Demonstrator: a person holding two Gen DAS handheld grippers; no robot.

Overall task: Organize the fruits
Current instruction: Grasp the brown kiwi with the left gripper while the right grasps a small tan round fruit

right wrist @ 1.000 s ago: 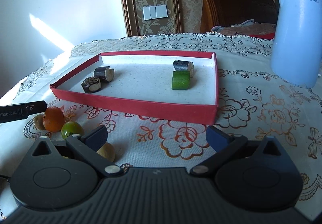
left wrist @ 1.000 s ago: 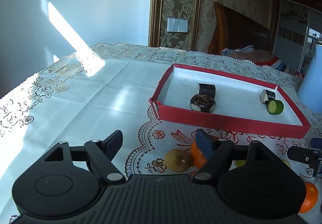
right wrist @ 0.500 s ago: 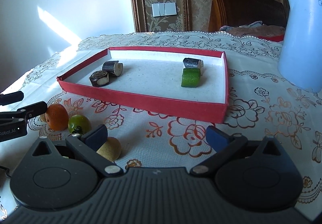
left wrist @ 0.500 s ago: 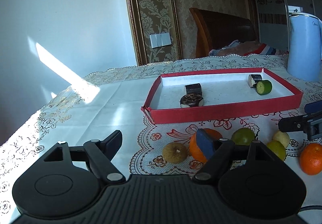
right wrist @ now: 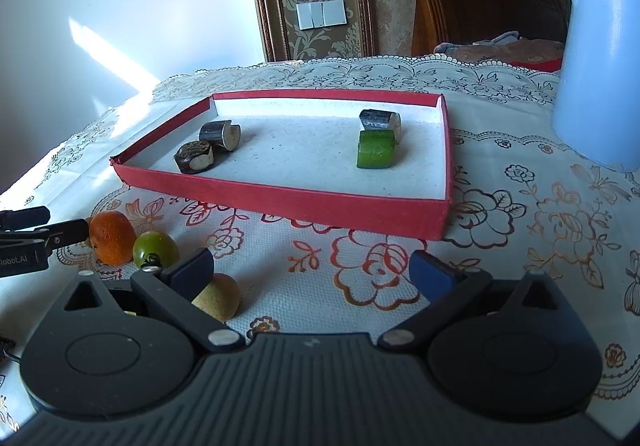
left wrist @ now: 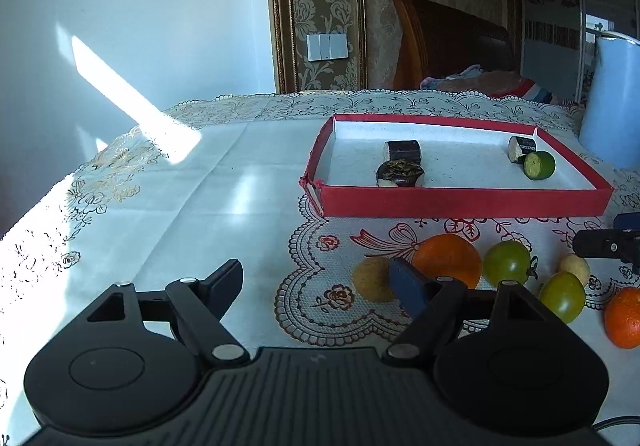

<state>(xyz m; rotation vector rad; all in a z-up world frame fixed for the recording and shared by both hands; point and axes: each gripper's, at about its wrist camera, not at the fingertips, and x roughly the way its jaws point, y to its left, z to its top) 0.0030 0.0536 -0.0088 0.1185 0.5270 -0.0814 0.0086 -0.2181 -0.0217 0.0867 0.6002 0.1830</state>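
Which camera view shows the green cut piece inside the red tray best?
The right wrist view: the green cut piece lies large and side-on in the red tray. In the left wrist view it is smaller and far off, showing its round cut face.

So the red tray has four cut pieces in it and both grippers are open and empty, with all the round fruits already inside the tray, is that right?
Not quite. The round fruits, like the orange and green tomato, lie on the tablecloth in front of the red tray, not inside it, as the left wrist view shows. The rest holds: four cut pieces, and left gripper and right gripper open and empty.
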